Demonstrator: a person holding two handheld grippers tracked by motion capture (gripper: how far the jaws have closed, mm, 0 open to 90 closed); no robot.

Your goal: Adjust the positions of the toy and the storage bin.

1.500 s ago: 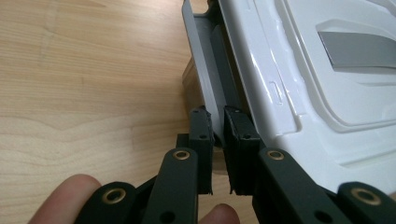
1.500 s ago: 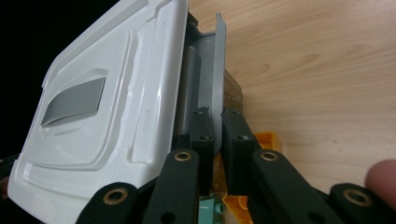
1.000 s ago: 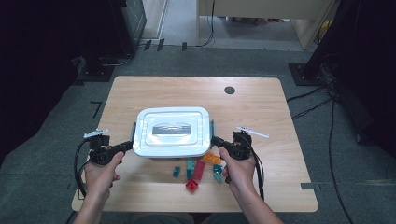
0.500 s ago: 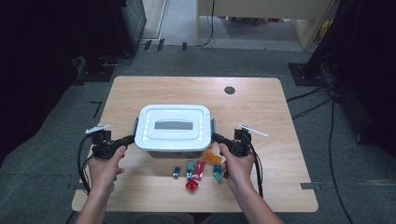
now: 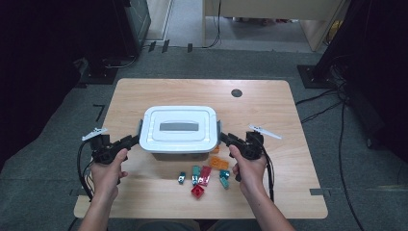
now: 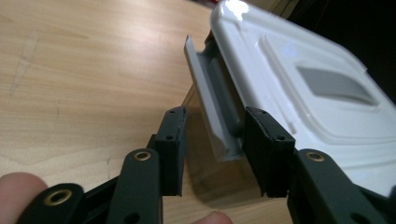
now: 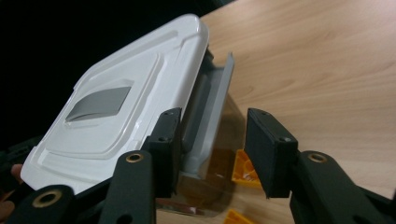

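Note:
A white-lidded clear box (image 5: 179, 127) stands mid-table, its lid (image 6: 317, 84) (image 7: 107, 107) on. My left gripper (image 5: 133, 140) (image 6: 217, 149) is at the box's left end. Its jaws have just been opening and stand apart around the grey side latch (image 6: 205, 93), with a gap on the outer side. At the box's right end, my right gripper (image 5: 226, 138) (image 7: 212, 149) has also just been opening, with the other grey latch (image 7: 217, 93) between its spread jaws. Both latches are flipped outward.
Several small coloured bricks (image 5: 202, 175) lie on the table in front of the box, between my hands. An orange brick (image 5: 219, 162) (image 7: 245, 170) lies close to the right gripper. A dark round hole (image 5: 236, 93) marks the far right of the table (image 5: 144, 96).
Both grippers' jaws now stand apart at the latches. The box sits a little farther from me than a second ago. My hands have hardly shifted.

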